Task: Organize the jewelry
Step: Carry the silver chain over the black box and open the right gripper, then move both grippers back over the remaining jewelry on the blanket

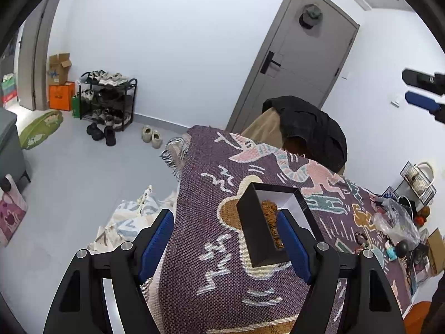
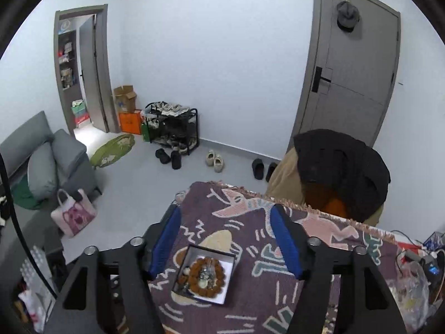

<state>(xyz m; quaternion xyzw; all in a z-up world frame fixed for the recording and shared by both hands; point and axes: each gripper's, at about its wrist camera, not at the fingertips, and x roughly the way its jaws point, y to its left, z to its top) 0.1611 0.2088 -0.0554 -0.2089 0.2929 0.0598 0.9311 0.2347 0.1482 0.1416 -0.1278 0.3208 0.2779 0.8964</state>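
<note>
box: small black jewelry box (image 2: 204,274) with a white lining sits open on the patterned blanket (image 2: 250,292), in front of me
beads: brown bead bracelet (image 2: 205,275) coiled inside with some silvery bits
left gripper (image 1: 222,243): jaws wide, right finger poking inside the box wall, holding nothing
right gripper (image 2: 225,242): spread open, hovering above the box, empty
step: looks like the filling's mostly done
next: probably steady the box, then fetch whatever's left
</note>
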